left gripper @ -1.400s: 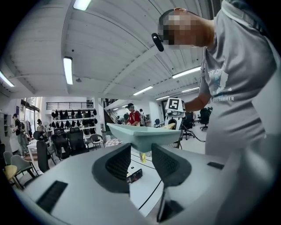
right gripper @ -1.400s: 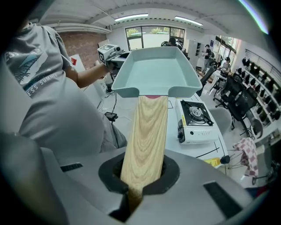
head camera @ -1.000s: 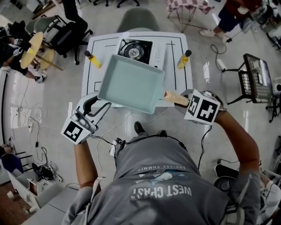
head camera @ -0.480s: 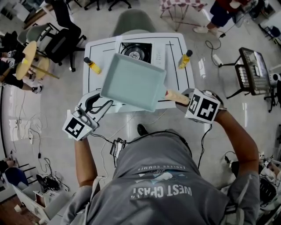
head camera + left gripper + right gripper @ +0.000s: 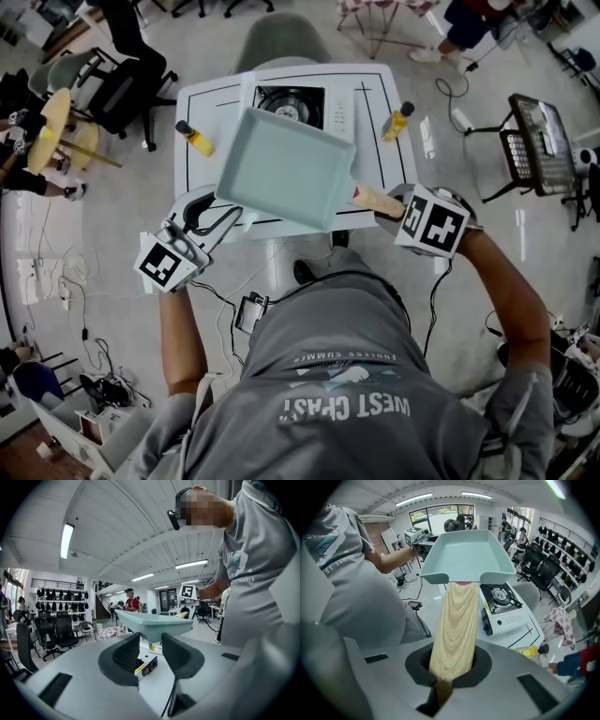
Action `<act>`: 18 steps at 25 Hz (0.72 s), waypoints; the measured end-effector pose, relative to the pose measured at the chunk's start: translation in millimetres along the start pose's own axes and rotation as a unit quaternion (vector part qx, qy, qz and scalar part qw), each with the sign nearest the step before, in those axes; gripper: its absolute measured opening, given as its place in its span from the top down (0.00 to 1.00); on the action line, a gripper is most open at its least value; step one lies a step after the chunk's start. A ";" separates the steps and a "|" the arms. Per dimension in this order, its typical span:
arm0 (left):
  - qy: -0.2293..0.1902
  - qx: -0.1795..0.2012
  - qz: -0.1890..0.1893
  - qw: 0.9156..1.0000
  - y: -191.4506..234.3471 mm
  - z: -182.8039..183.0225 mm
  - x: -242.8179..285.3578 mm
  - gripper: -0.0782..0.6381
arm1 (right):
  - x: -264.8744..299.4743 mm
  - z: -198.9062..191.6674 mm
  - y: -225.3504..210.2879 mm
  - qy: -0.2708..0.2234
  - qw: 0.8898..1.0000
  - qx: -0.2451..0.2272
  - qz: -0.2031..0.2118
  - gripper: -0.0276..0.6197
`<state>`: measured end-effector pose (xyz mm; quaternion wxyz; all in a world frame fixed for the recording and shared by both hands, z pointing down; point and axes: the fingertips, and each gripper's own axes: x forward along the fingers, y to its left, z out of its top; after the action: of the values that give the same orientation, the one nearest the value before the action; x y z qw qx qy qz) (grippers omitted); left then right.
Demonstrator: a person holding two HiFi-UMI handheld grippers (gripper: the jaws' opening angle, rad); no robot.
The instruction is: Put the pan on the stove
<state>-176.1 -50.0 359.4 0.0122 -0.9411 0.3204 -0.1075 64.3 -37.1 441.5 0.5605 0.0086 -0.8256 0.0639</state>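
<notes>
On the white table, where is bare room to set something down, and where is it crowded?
Bare table shows between the left bottle and the stove, and between the stove and the right bottle. The back centre is taken by the stove. The held pan hides the middle, so I cannot tell what lies there.

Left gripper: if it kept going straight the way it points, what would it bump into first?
Most likely the pale green pan. Its near corner hangs just ahead of the open left gripper, slightly above its line. Depth is hard to judge; if the gripper slipped underneath, it would pass over the white table.
</notes>
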 end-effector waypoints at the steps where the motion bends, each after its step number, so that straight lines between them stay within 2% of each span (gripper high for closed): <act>1: 0.001 -0.001 0.000 1.000 0.2 -1.2 2.0 0.71 | 0.7 -1.5 -1.7 0.001 1.000 -0.001 0.001 0.94; 18: 0.012 -0.014 0.041 0.999 38.6 -9.0 30.6 0.71 | 7.7 5.8 -71.4 0.010 0.999 -0.047 0.010 0.94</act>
<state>-177.6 -98.8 370.6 -0.0007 -0.9259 0.3603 -0.1133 62.2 -108.1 453.4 0.5676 -0.0271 -0.8223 0.0310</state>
